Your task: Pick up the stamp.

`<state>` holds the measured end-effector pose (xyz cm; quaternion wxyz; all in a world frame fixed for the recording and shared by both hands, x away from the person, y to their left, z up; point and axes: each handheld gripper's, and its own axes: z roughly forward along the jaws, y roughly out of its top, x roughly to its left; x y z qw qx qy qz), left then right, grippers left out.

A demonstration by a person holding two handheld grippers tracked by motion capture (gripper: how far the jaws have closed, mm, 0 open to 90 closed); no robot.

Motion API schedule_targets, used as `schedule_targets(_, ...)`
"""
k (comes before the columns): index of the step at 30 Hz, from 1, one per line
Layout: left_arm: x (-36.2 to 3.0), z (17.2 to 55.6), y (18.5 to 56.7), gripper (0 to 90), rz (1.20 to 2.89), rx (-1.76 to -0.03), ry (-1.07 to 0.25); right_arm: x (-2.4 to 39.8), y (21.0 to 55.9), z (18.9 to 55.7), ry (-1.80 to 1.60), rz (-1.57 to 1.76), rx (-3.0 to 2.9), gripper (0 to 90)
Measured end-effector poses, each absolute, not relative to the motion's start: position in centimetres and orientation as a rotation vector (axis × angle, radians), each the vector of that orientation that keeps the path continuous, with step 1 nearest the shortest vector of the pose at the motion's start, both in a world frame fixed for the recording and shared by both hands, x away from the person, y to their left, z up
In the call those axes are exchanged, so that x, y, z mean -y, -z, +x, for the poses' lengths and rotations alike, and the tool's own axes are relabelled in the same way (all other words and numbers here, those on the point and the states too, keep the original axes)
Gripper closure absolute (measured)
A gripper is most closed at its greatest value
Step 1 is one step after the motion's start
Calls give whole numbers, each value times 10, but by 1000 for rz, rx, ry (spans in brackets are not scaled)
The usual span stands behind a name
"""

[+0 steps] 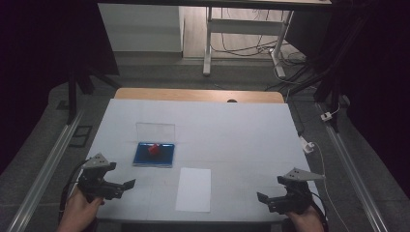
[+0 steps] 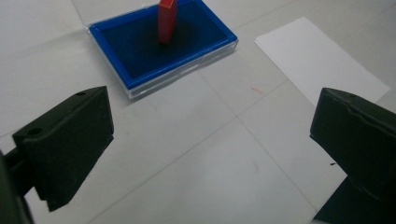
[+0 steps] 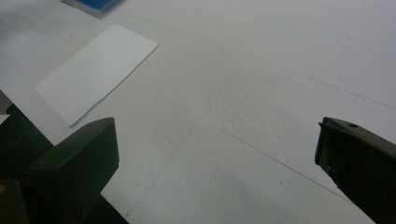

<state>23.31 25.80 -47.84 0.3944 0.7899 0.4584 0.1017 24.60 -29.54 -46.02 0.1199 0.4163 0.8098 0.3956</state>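
A blue tray (image 1: 140,158) in a clear case, its lid standing up behind it, lies left of the table's middle. A small red block (image 1: 153,149) stands upright in it. In the left gripper view the tray (image 2: 140,77) and red block (image 2: 166,21) lie ahead of the jaws. A white sheet of paper (image 1: 194,189) lies near the front edge, also in the right gripper view (image 3: 95,70). My left gripper (image 1: 126,186) sits at the front left, open and empty (image 2: 210,144). My right gripper (image 1: 263,199) sits at the front right, open and empty (image 3: 215,154).
The table (image 1: 241,135) is covered in white with a wooden strip at its far edge. Metal rails run along both sides on the floor. A white desk frame (image 1: 241,34) and cables stand beyond the table.
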Motion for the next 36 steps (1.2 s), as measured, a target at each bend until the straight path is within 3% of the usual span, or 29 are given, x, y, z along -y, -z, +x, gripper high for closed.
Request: schedule_targets(36, -232, 294, 480, 0, 2091, -1122, -265, 294, 460, 246, -1143, 1206, -2379, 1)
